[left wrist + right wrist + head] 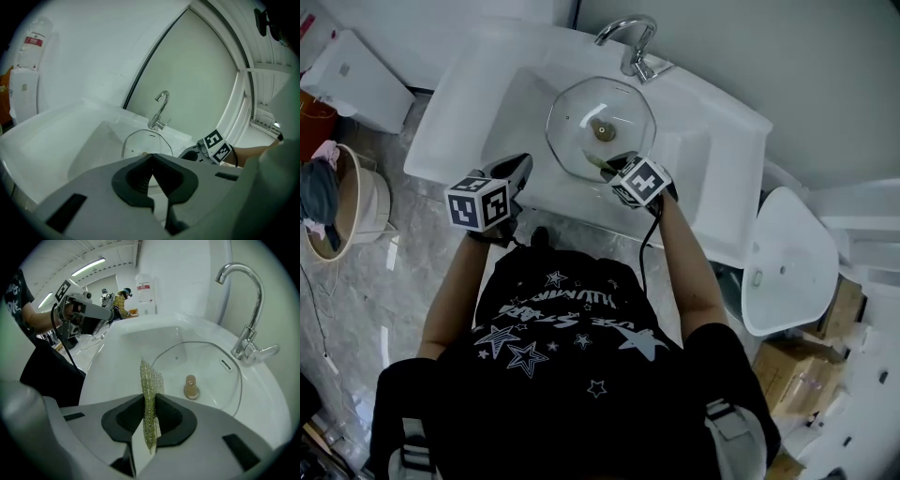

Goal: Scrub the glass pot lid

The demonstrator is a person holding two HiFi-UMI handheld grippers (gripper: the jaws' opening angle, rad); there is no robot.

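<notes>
**Scouring pad poised at glass lid in white basin**

Nearest the camera, a person in a black star-print shirt reaches both bare forearms forward over the near edge of a white worktop. The left arm stretches straight ahead, carrying the left tool level above the near-left part of the sink, beside the lid's left rim and apart from it. Its dark pads are closed tip to tip with nothing between them. The right arm angles inward from the elbow, bringing the right tool over the near rim of the glass pot lid. That tool is clamped on a glittery green-gold scouring pad, which stands on edge between the pads and juts out past the tips towards the lid; whether it touches the glass cannot be told.

The lid lies in the middle of the sink, its small tan knob pointing up at its centre. Beyond it, at the far rim, stands a curved chrome tap, its spout arching over the basin towards the lid.
</notes>
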